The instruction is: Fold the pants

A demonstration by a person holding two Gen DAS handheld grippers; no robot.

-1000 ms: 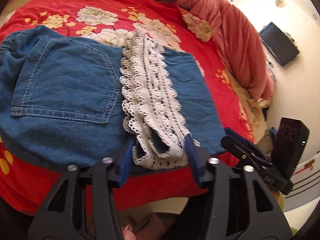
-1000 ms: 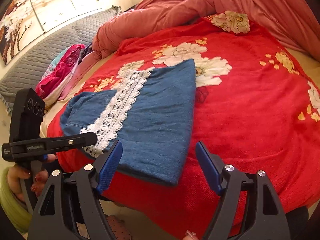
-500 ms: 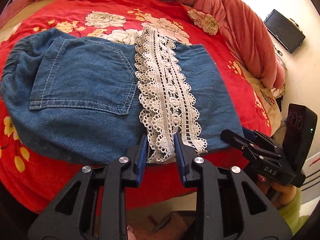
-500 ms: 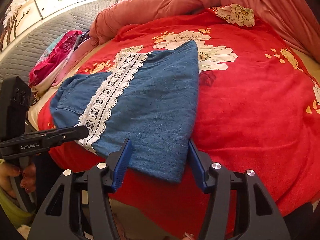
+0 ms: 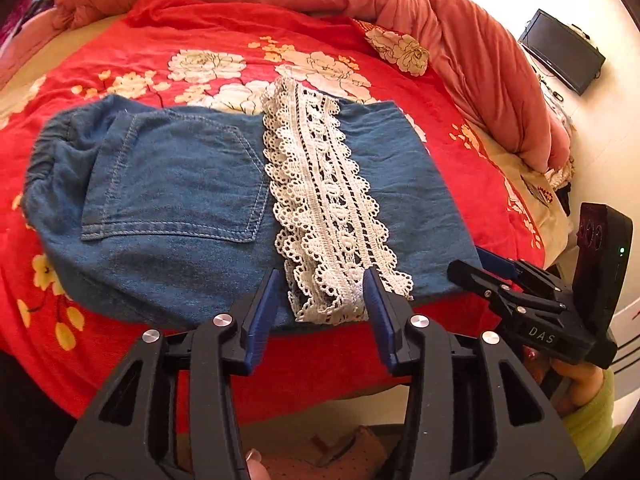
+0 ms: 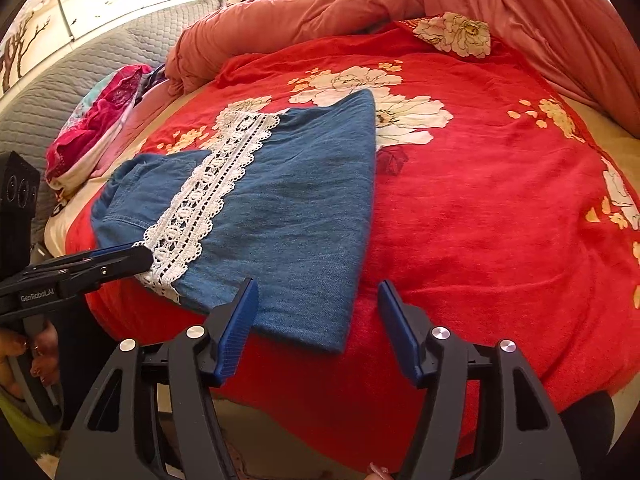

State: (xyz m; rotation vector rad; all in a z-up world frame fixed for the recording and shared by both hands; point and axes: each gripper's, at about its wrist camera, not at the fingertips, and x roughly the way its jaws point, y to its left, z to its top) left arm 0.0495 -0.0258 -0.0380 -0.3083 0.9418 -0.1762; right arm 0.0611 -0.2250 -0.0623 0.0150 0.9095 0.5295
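The blue denim pants (image 5: 168, 184) lie folded on the red floral bedspread (image 5: 200, 44), back pocket up, with a white lace hem band (image 5: 328, 208) across them. My left gripper (image 5: 320, 300) is open, its jaws either side of the lace end at the near edge, holding nothing. My right gripper (image 6: 316, 320) is open and empty, at the near right corner of the pants (image 6: 288, 216). The lace band also shows in the right wrist view (image 6: 212, 200). Each gripper shows in the other's view: the right one (image 5: 480, 270), the left one (image 6: 136, 258).
A salmon duvet (image 5: 440, 32) is bunched along the bed's far side. A pile of pink clothes (image 6: 104, 120) lies by the grey headboard (image 6: 80, 68). A dark monitor (image 5: 560, 52) stands by the wall. The bed's front edge (image 5: 320, 360) is just below both grippers.
My left gripper, shut on the lace end half a second ago, has opened and let it go. My right gripper has opened wider and drawn back a little. The pants lie flatter.
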